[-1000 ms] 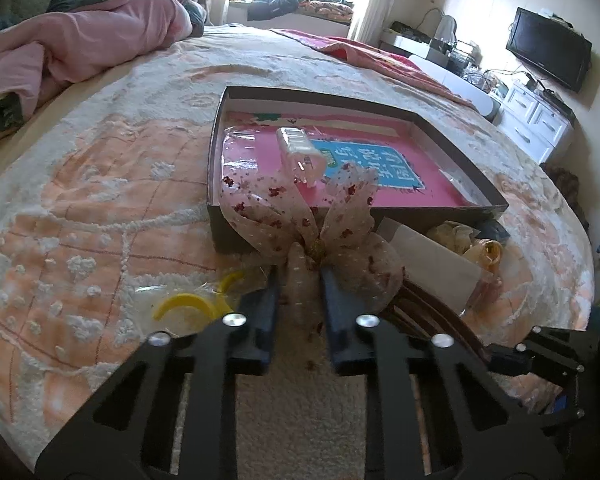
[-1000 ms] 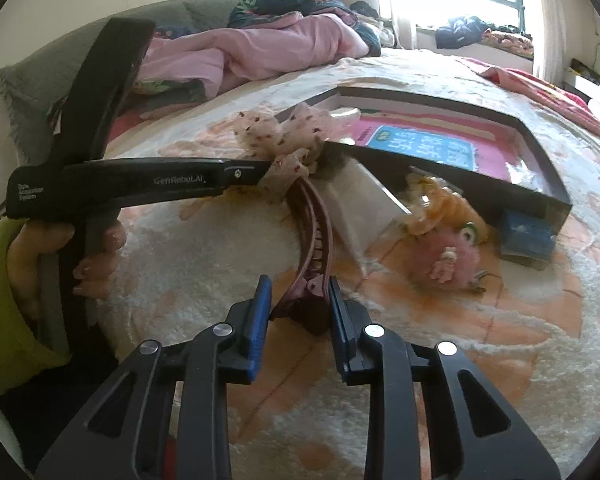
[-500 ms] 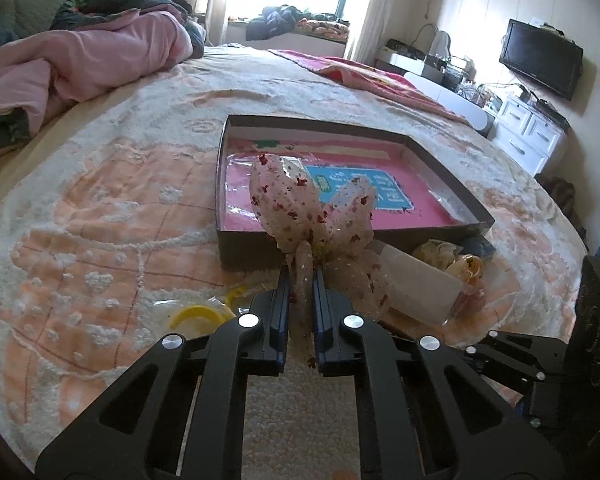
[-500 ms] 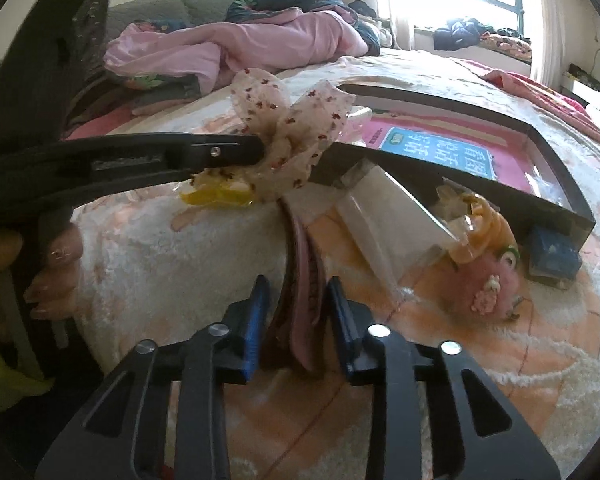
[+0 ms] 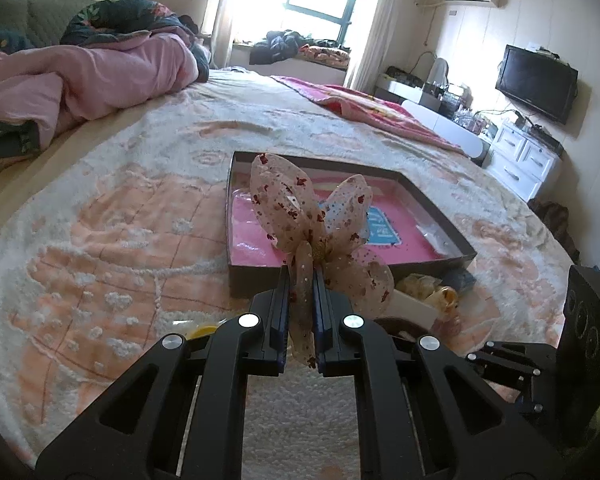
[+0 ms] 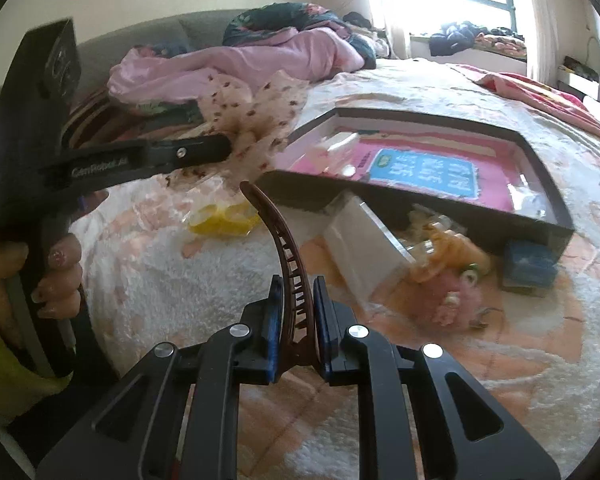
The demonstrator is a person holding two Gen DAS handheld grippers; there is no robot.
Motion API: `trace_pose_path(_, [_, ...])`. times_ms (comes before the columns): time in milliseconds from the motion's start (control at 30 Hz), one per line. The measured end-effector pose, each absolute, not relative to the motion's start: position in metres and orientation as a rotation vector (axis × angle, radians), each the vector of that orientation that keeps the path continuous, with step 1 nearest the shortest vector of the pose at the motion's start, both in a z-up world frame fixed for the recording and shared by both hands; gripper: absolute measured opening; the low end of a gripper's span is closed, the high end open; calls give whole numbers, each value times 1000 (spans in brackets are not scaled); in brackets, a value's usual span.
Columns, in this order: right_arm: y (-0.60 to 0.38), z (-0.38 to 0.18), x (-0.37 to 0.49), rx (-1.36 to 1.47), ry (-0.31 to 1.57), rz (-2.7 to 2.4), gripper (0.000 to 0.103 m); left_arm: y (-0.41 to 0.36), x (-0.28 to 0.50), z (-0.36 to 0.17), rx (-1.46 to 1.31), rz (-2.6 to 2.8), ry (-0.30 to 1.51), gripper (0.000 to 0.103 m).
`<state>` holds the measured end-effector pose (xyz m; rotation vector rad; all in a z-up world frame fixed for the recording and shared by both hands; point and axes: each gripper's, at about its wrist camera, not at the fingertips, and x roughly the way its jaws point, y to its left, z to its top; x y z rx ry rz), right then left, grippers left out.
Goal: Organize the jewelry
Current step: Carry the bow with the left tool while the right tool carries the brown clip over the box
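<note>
My left gripper (image 5: 301, 280) is shut on a sheer beige bow with red spots (image 5: 312, 216) and holds it lifted over the near edge of a dark shallow box with a pink lining (image 5: 440, 210). The bow (image 6: 256, 116) and the left gripper (image 6: 216, 150) also show in the right wrist view. My right gripper (image 6: 295, 294) is shut on a curved brown hair clip (image 6: 284, 236), held up above the bedspread. The box (image 6: 428, 202) lies ahead to the right; a clear packet (image 6: 332, 150) lies inside it.
On the bedspread by the box lie a yellow item in a bag (image 6: 224, 216), a clear flat case (image 6: 364, 244), an orange and pink fuzzy hair ornament (image 6: 452, 276) and a small blue box (image 6: 530, 266). A pink duvet (image 5: 80, 76) lies at the far left.
Both grippers have risen with their loads. The bow came up off the bedspread and now stands over the box edge; the brown clip lifted clear of the bedspread.
</note>
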<state>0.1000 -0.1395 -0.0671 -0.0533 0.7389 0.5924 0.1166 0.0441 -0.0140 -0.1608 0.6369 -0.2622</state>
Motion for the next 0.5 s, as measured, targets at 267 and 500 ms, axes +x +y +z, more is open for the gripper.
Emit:
trace_pose_path(267, [-163, -49, 106, -10, 707, 542, 15, 33, 117, -7, -142, -277, 624, 5])
trace_pose_path(500, [-190, -33, 117, 36, 673, 488, 15, 18, 128, -2, -132, -301, 624, 5])
